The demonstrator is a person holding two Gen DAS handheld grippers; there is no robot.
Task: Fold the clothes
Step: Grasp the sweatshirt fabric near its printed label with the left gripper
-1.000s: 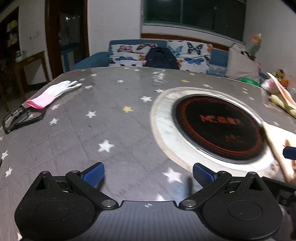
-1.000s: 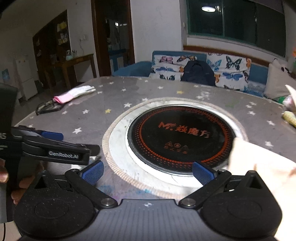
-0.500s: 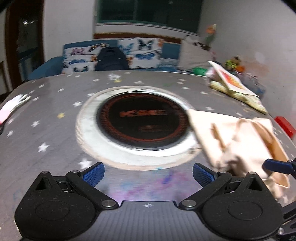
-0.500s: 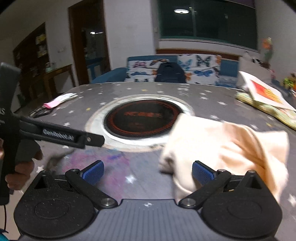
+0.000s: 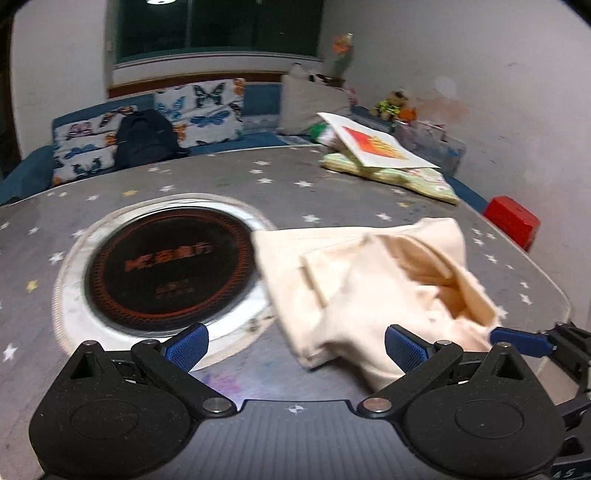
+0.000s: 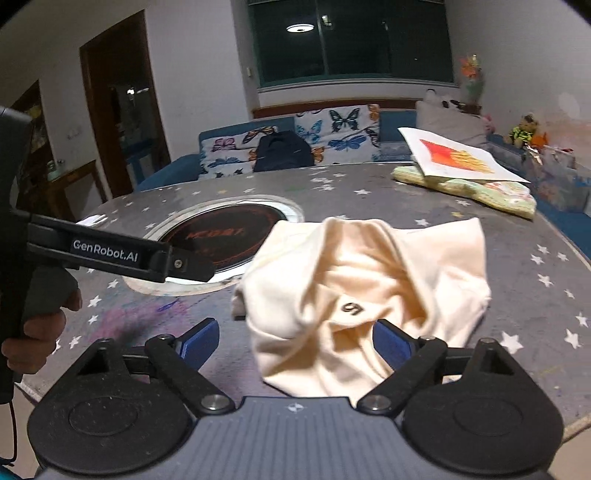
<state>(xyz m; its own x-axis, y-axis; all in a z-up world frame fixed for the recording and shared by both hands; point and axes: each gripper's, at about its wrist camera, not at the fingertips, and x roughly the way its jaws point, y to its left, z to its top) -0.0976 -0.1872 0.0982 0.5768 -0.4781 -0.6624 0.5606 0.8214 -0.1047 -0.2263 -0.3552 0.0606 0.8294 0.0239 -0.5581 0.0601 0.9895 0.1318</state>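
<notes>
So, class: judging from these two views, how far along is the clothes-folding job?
Done: the cream garment lies on the starry table, beside the round cooktop. In hand: nothing; the left claw and right claw are both open at its near edge. Left: it is crumpled, so all the spreading and folding.

My feeds are dim and warm, lit by indoor light only. In the right wrist view a round ceiling lamp (image 6: 303, 27) reflects in the dark window (image 6: 351, 40), and the glossy bench (image 6: 517, 280) gives a soft sheen along its far edge. Both views smear with motion: the cream garment (image 5: 373, 291) has fuzzy edges, and the lettering on the round cooktop (image 5: 170, 269) is hard to read. Fisheye bending curves the bench rim and the walls, and black vignette fills the upper corners. Shadows under the cloth are faint.
</notes>
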